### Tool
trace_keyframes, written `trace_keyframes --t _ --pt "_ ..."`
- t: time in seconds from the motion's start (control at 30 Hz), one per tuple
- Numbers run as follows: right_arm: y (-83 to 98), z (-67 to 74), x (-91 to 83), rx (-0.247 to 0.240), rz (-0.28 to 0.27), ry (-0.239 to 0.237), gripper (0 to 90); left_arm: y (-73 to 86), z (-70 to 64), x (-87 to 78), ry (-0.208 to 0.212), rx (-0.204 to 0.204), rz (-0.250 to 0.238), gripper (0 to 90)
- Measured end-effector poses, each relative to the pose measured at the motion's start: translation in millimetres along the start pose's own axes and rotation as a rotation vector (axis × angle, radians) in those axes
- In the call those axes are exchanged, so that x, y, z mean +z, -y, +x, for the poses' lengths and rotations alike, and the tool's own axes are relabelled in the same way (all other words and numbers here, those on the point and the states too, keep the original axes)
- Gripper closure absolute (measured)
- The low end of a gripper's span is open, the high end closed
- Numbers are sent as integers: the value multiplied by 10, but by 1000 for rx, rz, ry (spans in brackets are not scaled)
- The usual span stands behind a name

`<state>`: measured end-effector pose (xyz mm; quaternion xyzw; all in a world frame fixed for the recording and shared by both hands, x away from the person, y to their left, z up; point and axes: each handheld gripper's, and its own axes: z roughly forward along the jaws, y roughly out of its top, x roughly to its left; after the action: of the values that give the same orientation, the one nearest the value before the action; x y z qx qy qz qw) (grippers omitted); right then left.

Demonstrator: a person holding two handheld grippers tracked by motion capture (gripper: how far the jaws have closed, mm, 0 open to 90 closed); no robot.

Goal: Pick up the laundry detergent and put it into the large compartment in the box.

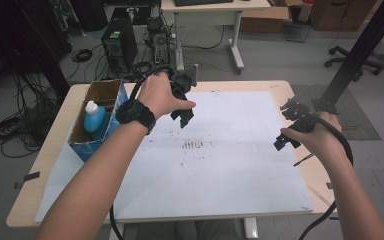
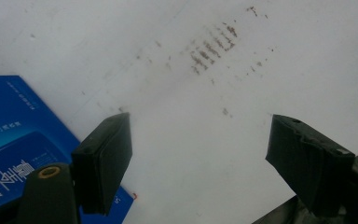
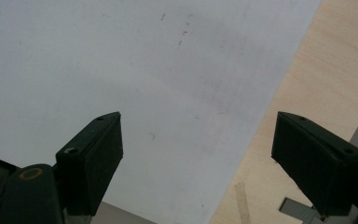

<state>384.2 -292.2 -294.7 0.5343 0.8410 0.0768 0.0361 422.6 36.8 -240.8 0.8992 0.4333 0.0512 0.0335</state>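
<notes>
Hovering over the white board [image 1: 220,165] on the table [image 1: 45,175], the left tool [image 1: 182,112] hangs spread and empty just beside the blue cardboard box [image 1: 92,145] holding a blue plastic bottle [image 1: 95,120]. Reaching that bottle likely comes next, which calls for swinging back over the box. The right tool [image 1: 287,127] waits spread, empty, near the board's edge.

Left tongs [image 2: 200,154] spread wide and empty, above white scuffed counter [image 2: 261,70], brown smudge marks [image 2: 212,49] ahead, blue box [image 2: 14,135] beside one jaw

High view overhead, facing forward-down; gripper views close, facing down; all share white board [image 1: 230,150].
</notes>
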Motion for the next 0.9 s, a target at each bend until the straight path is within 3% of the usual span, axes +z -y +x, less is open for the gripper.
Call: trace_keyframes --t 0.43,0.67,0.9 --pt "15 -19 13 -4 3 0 164 30 -152 182 15 52 23 224" --pt "-3 -23 -2 2 -2 1 164 64 -175 257 3 71 37 224" --pt "-36 -6 9 -6 1 0 164 89 -199 283 23 79 39 224"
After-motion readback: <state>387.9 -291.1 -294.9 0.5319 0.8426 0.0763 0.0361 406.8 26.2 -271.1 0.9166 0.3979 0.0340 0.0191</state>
